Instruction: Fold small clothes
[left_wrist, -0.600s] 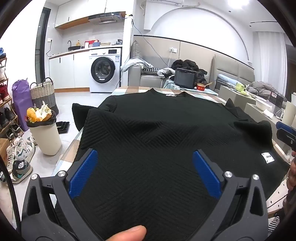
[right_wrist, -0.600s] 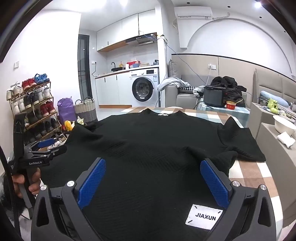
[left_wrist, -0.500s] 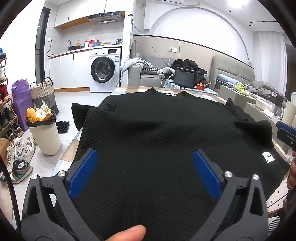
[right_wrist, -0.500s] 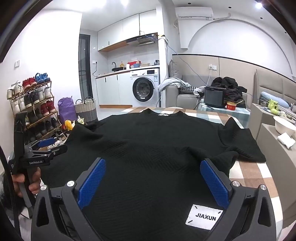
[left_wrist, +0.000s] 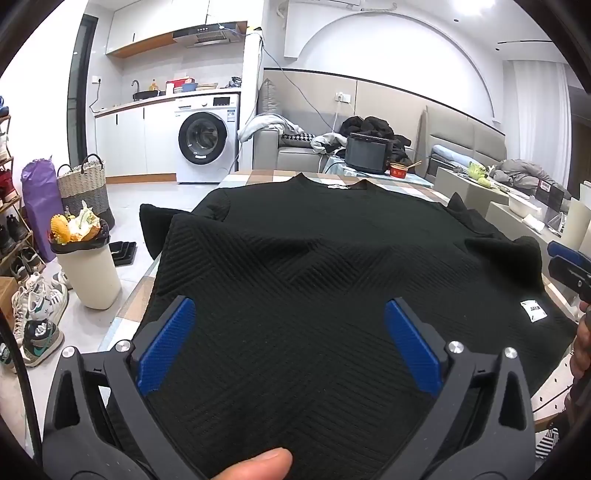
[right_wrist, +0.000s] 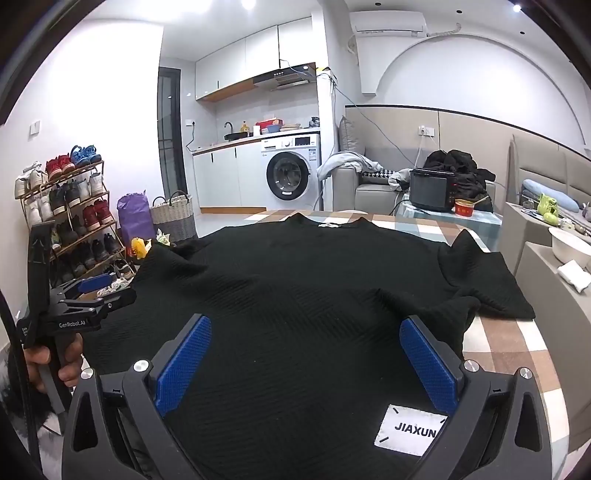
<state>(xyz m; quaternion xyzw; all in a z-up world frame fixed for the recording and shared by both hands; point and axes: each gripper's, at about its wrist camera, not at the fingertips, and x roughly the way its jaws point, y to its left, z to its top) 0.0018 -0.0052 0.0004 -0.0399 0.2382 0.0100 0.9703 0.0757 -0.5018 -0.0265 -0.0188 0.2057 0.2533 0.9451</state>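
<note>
A black ribbed sweater (left_wrist: 314, 266) lies spread flat on the checked table (right_wrist: 509, 343), collar at the far edge, both sleeves folded in toward the body. A white JIAXUN label (right_wrist: 410, 430) sits near its hem at the right. My left gripper (left_wrist: 288, 321) hovers open over the hem's left part, blue pads wide apart, nothing between them. My right gripper (right_wrist: 304, 339) hovers open over the hem's right part, the label just under its right finger. Each gripper shows at the edge of the other's view: the left gripper (right_wrist: 86, 301) and the right gripper (left_wrist: 569, 258).
A full waste bin (left_wrist: 86, 266) stands on the floor left of the table, with shoes (left_wrist: 37, 314) and a shoe rack (right_wrist: 70, 221) beyond. A washing machine (left_wrist: 208, 138), a sofa with clothes (right_wrist: 454, 166) and a black appliance (right_wrist: 432, 188) stand behind. A thumb (left_wrist: 255, 465) shows at the bottom.
</note>
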